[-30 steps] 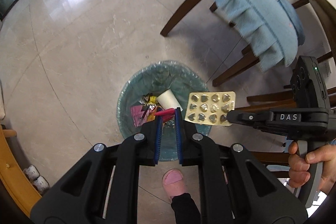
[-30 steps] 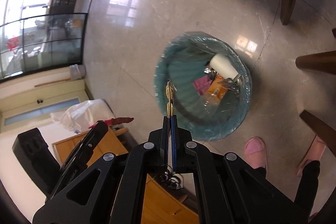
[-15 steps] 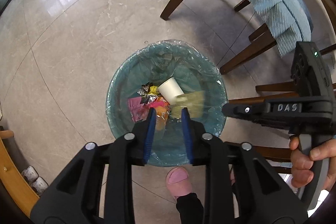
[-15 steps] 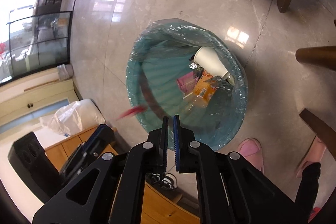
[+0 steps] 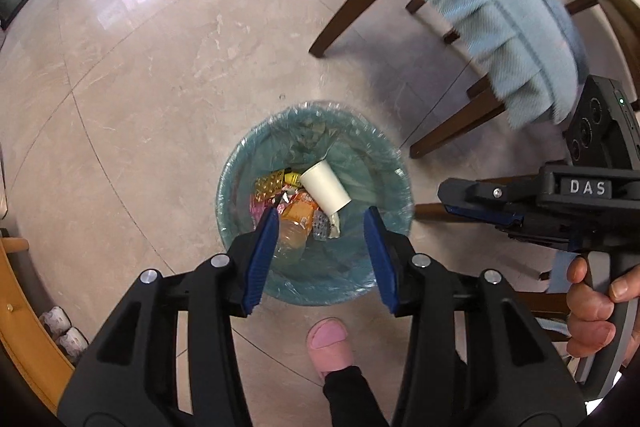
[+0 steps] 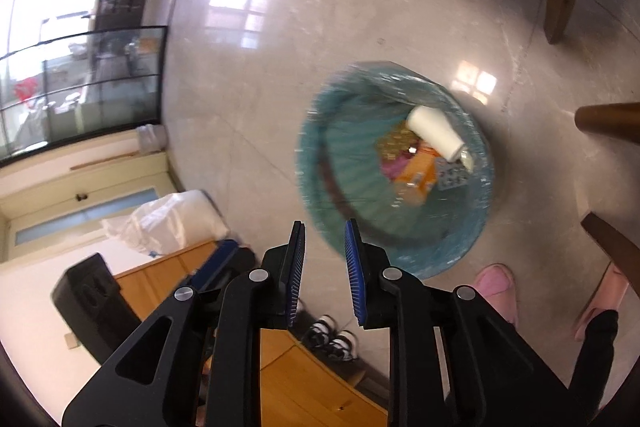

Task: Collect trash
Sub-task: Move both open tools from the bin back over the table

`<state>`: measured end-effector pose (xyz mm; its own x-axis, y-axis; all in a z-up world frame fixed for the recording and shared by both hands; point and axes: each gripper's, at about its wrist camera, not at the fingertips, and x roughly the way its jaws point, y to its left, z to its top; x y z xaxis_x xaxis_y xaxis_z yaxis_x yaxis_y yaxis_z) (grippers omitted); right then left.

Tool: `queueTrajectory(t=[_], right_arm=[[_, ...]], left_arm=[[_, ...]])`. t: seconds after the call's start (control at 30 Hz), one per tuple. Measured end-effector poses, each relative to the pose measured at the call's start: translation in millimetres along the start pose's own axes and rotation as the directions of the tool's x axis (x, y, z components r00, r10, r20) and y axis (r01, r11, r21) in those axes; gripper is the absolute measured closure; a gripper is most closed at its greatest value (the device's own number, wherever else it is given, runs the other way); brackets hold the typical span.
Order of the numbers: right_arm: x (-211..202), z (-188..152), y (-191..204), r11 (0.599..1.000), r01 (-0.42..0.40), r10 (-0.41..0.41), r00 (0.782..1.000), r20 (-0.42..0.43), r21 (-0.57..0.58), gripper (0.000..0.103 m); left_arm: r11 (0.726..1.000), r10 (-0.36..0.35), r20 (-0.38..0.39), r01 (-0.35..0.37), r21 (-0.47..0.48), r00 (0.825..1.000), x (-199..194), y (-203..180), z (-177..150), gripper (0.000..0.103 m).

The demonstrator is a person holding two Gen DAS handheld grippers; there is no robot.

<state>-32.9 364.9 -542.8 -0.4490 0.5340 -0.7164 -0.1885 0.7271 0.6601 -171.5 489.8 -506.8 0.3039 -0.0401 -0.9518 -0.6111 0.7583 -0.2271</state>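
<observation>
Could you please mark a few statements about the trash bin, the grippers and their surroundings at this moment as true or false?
1. The left gripper has its jaws open and empty. True.
2. The white paper cup stands upright on the floor. False: it lies on its side inside the trash bin.
3. The right gripper grips a blister pack. False: its jaws are open and hold nothing.
4. The gold blister pack lies in the bin. True.
5. The bin has a plastic liner. True.

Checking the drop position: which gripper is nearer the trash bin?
Left. The left gripper hangs open right over the trash bin; the right gripper, also open, sits off to its side, outside the rim.
</observation>
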Motion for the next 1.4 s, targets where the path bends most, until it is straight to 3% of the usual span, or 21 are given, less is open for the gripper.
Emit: queueTrajectory(t=[0.17, 0.4, 0.53, 0.6, 0.67, 0.77, 0.93, 1.13, 1.27, 1.33, 1.4], right_arm=[[-42.2, -10.3, 51.0, 0.997, -0.055, 0.057, 0.997, 0.044, -0.049, 0.08], [-130.2, -26.3, 142.0, 0.975, -0.137, 0.157, 0.982, 0.108, -0.175, 0.08], [-199.2, -36.2, 181.2, 0.953, -0.178, 0.224, 0.958, 0.177, -0.244, 0.079], [-240.4, -42.4, 191.6, 0.946, -0.183, 0.246, 0.944, 0.222, -0.269, 0.079], [-290.8, -50.0, 195.4, 0.94, -0.186, 0.269, 0.921, 0.283, -0.287, 0.078], [-351.7, -62.3, 188.7, 0.941, -0.174, 0.277, 0.889, 0.366, -0.29, 0.077], [-464.0, -94.9, 146.5, 0.959, -0.125, 0.245, 0.812, 0.53, -0.252, 0.077], [-549.9, -136.6, 72.9, 0.985, -0.085, 0.165, 0.734, 0.659, -0.152, 0.077], [-584.9, -160.1, 16.3, 0.994, -0.099, 0.106, 0.679, 0.726, -0.053, 0.077], [-598.2, -171.7, -4.5, 0.994, -0.108, 0.084, 0.659, 0.748, -0.017, 0.077], [-610.8, -185.7, -28.5, 0.993, -0.115, 0.053, 0.636, 0.77, 0.027, 0.077]], left_arm=[[1.0, 0.009, 0.056, -0.008, -0.02, 0.998, -58.8, -1.9, 5.7, 0.061], [0.998, 0.052, 0.133, -0.056, 0.026, 0.99, -152.0, -19.0, 26.6, 0.061], [0.99, 0.062, 0.201, -0.086, 0.111, 0.978, -217.7, -52.5, 49.7, 0.06], [0.982, 0.061, 0.241, -0.101, 0.158, 0.969, -249.5, -77.2, 60.0, 0.054], [0.974, 0.038, 0.266, -0.095, 0.205, 0.963, -272.1, -101.9, 66.3, 0.054], [0.956, -0.01, 0.302, -0.079, 0.281, 0.953, -308.3, -149.8, 76.2, 0.054], [0.915, -0.122, 0.33, -0.023, 0.404, 0.936, -348.7, -234.6, 77.4, 0.044], [0.821, -0.257, 0.311, 0.037, 0.57, 0.915, -366.7, -346.5, 64.3, 0.041], [0.766, -0.301, 0.253, 0.075, 0.639, 0.919, -365.3, -402.1, 53.6, 0.041], [0.721, -0.317, 0.235, 0.072, 0.689, 0.919, -365.0, -433.2, 40.9, 0.041], [0.69, -0.33, 0.221, 0.074, 0.72, 0.918, -366.3, -452.0, 29.8, 0.032]])
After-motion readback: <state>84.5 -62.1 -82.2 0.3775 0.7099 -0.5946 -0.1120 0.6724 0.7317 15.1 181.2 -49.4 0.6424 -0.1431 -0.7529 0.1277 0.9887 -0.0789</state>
